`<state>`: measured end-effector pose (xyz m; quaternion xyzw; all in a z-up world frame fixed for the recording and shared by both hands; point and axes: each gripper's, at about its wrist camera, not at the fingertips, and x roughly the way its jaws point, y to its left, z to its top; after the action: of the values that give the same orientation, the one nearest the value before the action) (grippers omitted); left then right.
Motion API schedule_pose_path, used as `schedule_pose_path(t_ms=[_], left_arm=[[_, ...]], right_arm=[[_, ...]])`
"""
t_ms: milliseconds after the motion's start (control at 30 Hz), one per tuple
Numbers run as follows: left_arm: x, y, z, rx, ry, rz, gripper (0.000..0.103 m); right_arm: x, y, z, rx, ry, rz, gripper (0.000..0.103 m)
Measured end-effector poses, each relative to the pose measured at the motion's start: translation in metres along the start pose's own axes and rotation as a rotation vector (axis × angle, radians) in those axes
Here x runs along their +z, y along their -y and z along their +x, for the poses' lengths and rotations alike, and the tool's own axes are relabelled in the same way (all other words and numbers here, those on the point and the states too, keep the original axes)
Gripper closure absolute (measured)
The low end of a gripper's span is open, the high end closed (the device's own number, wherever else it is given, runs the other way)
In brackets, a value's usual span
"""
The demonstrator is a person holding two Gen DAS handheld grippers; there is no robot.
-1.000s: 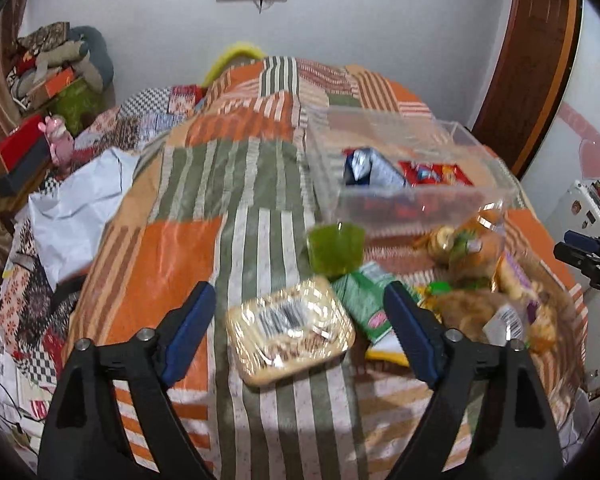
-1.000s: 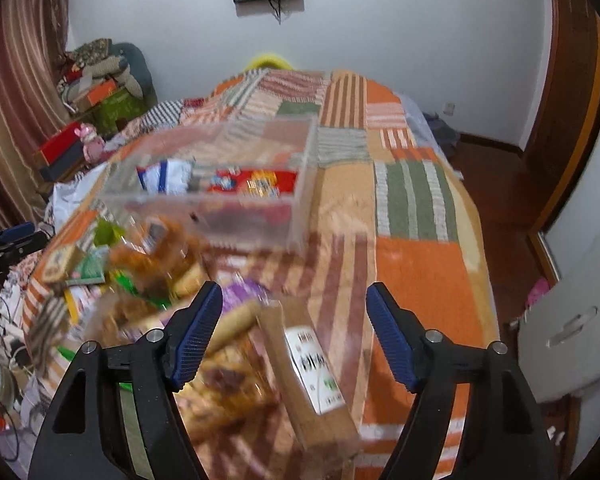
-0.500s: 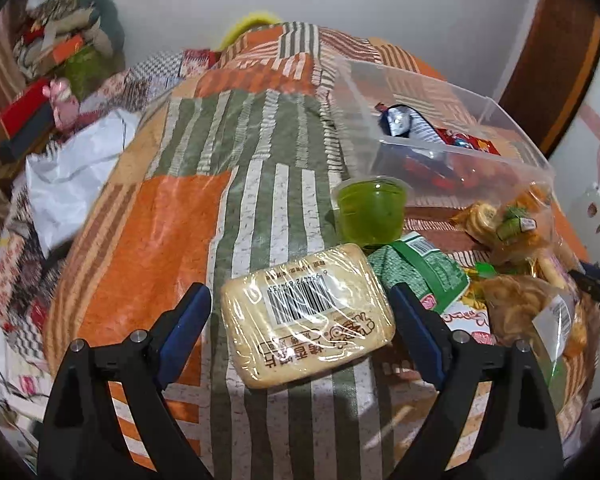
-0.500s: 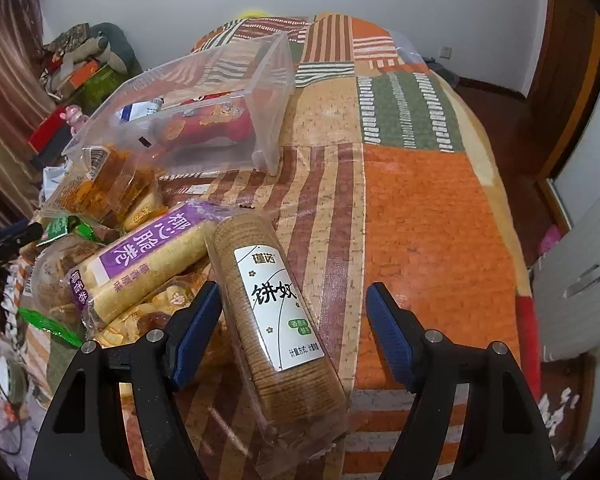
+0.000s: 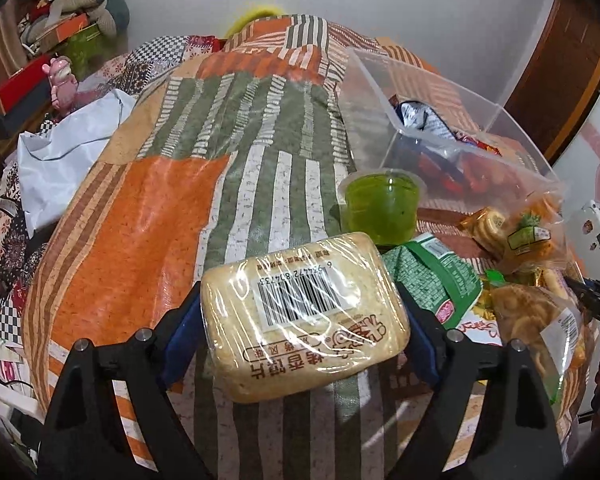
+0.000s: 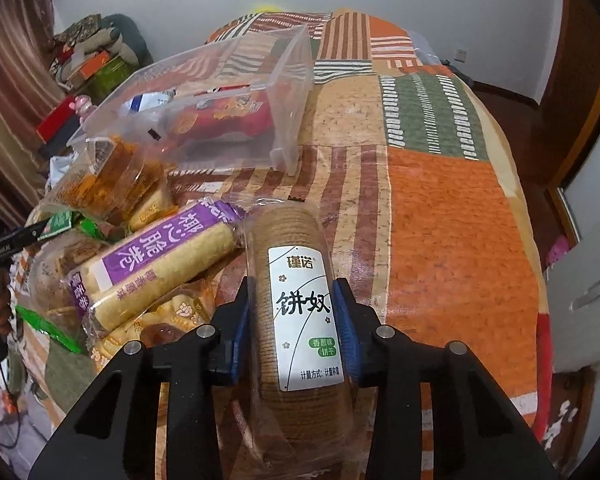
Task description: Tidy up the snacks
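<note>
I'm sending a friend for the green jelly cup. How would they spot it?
On the patchwork bedspread, find the clear plastic bin. The jelly cup stands just outside its near corner: small, translucent bright green, the only cup among wrapped snacks.

Glossy clear film on the cracker pack point(image 5: 305, 314), transparent plastic bin point(image 6: 228, 92), woven patchwork cloth point(image 5: 148, 216).

Bed under a striped patchwork cover point(image 5: 152, 216)

On it lie a clear plastic bin point(image 5: 440, 120), a green jelly cup point(image 5: 382, 208), a wrapped beige cake point(image 5: 304, 312), a biscuit sleeve point(image 6: 296, 312), and a purple-labelled wafer pack point(image 6: 156, 268).
</note>
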<state>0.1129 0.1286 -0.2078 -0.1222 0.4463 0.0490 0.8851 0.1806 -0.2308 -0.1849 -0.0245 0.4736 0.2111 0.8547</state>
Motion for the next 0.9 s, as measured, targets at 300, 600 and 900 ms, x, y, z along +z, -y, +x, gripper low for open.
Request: schedule_pose_path(t_ms=[300,600,900], left_arm=[[0.024,0.008,-0.038,-0.015,0.104,0.01,0.016],[0.057,0.04,-0.066,-0.067,0.197,0.064,0.016],[0.092,0.076,-0.073,-0.124,0.248,0.102,0.016]], right_arm=[[0.016,0.001,-0.02,0.011,0.077,0.023,0.069],[0.054,-0.01,-0.043,0.035,0.198,0.002,0.069],[0.083,-0.027,-0.045,0.068,0.276,-0.02,0.069]])
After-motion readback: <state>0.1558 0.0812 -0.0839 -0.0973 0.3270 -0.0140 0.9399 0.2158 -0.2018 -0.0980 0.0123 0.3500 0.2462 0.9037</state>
